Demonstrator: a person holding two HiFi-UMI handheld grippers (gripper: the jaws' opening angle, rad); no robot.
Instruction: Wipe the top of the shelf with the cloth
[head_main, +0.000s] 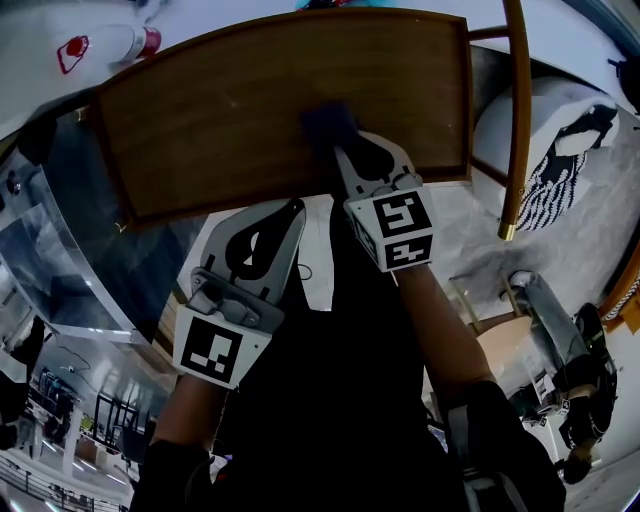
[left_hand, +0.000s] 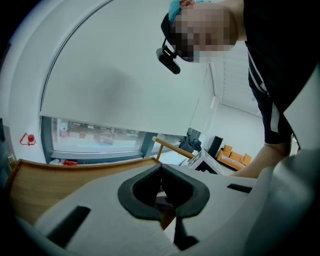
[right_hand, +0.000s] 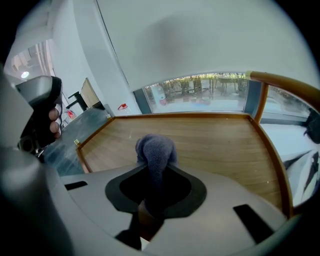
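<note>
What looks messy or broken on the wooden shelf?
Nothing stands out. The shelf top is plain, unmarked wood, and the cloth is bunched in the right gripper over it.

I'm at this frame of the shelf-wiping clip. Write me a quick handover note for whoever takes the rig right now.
Right gripper: shut on the dark cloth, which bunches out past the jaws.
Left gripper: shut, nothing between the jaws, held below the shelf's near edge in the head view.
The cloth is over the wooden shelf top, near the middle of its near edge and apparently resting on it.
Done: cloth gripped and brought to the surface. The wood shows no marks that tell how much is wiped.
Left: probably sweep the cloth across the whole top, including the far corners.
</note>
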